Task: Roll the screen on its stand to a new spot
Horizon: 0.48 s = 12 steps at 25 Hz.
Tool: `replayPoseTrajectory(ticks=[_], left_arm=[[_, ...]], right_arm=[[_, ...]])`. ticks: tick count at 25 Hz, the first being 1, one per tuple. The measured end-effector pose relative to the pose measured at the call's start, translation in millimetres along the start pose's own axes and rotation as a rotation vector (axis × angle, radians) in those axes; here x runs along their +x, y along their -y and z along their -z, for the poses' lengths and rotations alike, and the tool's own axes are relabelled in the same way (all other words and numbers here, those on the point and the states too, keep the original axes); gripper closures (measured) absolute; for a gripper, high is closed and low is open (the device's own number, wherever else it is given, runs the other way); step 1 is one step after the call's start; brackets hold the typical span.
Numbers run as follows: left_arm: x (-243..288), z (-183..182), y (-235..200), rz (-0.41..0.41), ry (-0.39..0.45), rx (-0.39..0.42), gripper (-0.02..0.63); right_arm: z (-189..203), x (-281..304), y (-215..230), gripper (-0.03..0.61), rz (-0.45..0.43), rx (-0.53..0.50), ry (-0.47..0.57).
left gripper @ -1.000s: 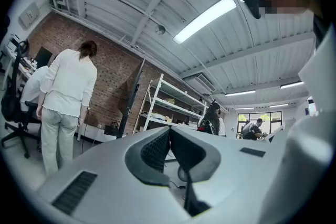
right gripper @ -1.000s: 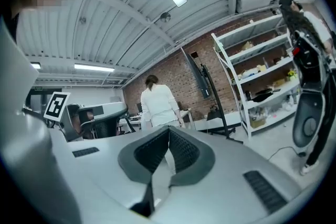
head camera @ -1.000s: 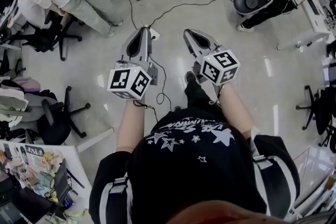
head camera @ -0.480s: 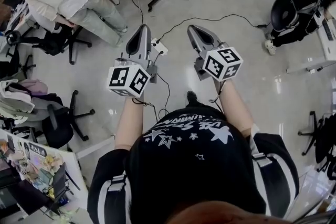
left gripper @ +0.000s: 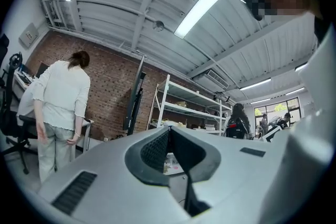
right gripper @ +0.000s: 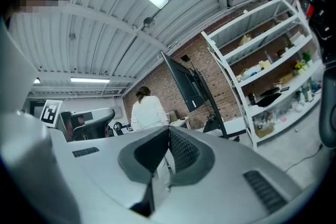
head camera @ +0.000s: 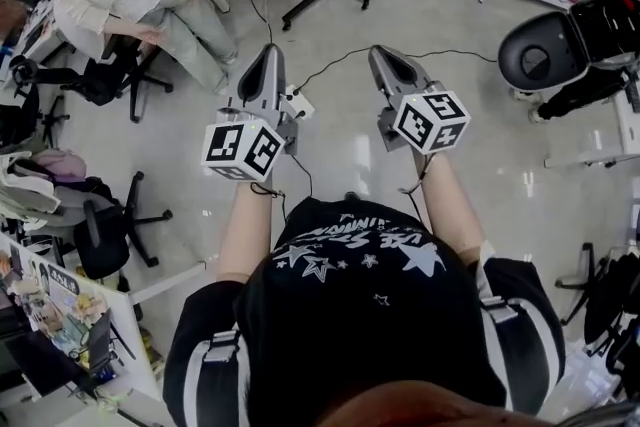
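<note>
The screen (right gripper: pixel 187 86) stands far ahead on its stand, between white shelving (right gripper: pixel 262 76) and a person in white (right gripper: pixel 148 110). Its long axis is near upright. Left gripper (head camera: pixel 269 53) and right gripper (head camera: pixel 379 54) are pinched together, empty. Its small label is unreadable.
</note>
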<state>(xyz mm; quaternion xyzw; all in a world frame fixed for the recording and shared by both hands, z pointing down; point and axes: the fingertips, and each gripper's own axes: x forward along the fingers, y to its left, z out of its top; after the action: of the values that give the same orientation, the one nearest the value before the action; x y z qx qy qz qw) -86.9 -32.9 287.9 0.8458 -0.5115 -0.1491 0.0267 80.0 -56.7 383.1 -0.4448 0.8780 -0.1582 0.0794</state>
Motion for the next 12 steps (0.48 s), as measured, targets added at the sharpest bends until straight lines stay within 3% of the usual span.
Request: replayPoseTrajectory(ticks=[8,12], left_arm=[[32,3,-9,-0.007,-0.011,0.007,0.601],[53,12,-24,-0.026,-0.013,0.013,0.601]], right_arm=[[-12,18,25,0.572,0.004,-0.011,0.015],[-22,34,38,0.571,0.027,-0.107,0.016]])
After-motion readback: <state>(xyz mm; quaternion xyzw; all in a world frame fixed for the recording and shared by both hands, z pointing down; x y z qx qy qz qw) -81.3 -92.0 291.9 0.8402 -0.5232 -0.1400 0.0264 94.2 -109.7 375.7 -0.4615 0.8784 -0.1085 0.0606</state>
